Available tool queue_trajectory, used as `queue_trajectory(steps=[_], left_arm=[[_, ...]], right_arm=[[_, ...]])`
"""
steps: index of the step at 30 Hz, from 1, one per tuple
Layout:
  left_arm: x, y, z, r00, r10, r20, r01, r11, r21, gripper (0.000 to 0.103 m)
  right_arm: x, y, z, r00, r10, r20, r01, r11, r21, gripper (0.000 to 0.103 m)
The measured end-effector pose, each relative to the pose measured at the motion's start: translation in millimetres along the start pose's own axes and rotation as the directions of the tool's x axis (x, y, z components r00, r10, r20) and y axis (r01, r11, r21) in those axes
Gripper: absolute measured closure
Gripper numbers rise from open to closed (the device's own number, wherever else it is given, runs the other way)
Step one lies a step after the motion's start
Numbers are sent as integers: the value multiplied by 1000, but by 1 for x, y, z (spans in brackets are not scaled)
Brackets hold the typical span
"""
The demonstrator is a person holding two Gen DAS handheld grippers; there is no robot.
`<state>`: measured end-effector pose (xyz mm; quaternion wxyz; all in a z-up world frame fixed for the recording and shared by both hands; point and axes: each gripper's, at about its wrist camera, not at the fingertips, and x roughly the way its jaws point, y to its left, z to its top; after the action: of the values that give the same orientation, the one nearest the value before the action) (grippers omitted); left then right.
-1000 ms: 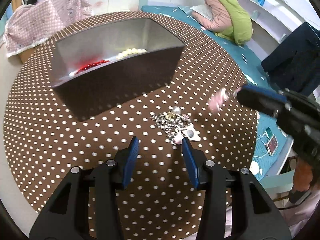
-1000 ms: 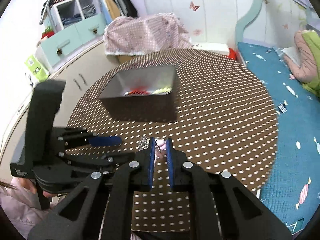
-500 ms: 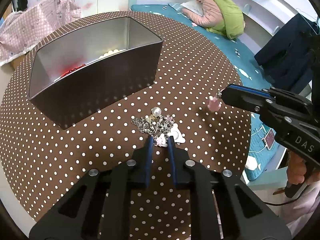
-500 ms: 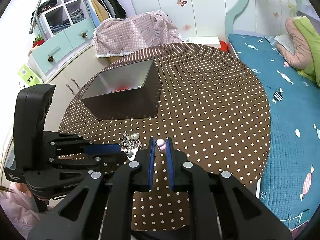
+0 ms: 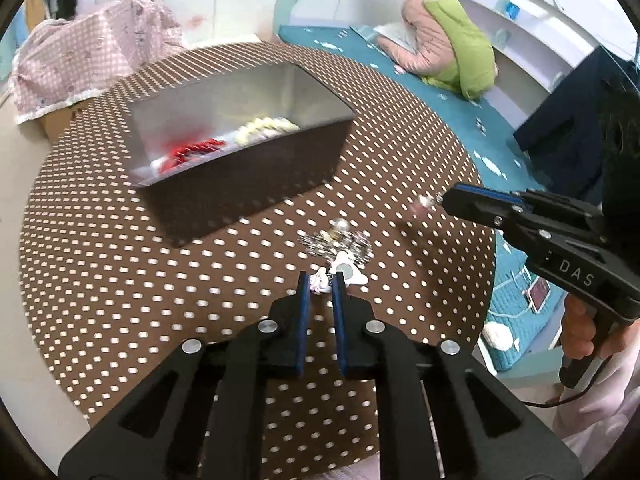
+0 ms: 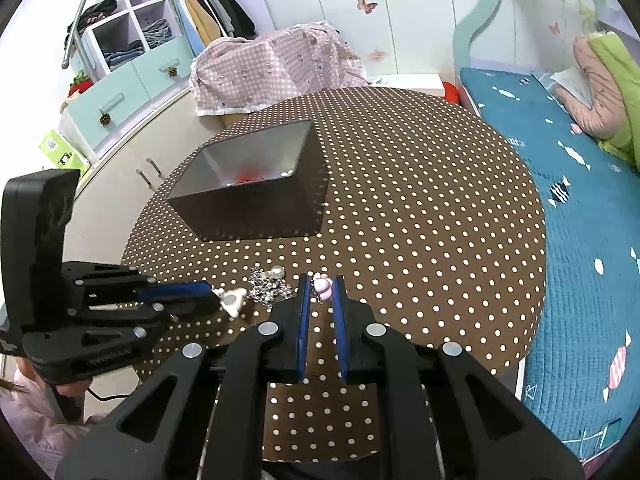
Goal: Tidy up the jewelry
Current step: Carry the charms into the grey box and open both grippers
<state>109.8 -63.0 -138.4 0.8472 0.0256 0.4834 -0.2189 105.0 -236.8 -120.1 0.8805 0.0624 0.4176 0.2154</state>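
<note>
On the brown dotted table lies a silver chain pile with a pearl bead and a white star-shaped charm. My left gripper is shut on a small white charm at the near end of that pile. The same gripper shows at the left of the right wrist view, beside the chain pile. My right gripper is shut on a pink charm, held above the table right of the pile. The right gripper and its blurred pink charm also appear in the left wrist view.
An open metal box stands behind the pile, with red jewelry and cream beads inside. The round table ends close to a blue bed on the right. A pink-covered object and cupboards stand behind.
My left gripper went from open to shut on the white charm at the pile's near end, then rose a little. The right gripper kept its hold on the pink charm.
</note>
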Motion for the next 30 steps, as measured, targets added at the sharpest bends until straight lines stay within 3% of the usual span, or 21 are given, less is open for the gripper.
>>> queue_trajectory(steps=[14,22,24,26,30], left_arm=[[-48,40,37,982,74,173,-61,995,-82,92],[-43,63,65,975,108,192,-88,990,-112,90],[-37,65,66,980,119,162,-101,988,-116,73],[-35,67,65,980,126,157,-106,987,-124,69],[-31,71,61,982,127,139,-108,985,-135,69]], right_arm=[[-3,36,54,995,19,98,-7,993,-118,93],[25,53,88,994,51,95,-34,984,-173,93],[32,55,91,996,28,87,-12,984,-175,89],[37,53,90,997,6,72,6,986,-164,64],[35,46,84,998,-2,61,10,990,-141,63]])
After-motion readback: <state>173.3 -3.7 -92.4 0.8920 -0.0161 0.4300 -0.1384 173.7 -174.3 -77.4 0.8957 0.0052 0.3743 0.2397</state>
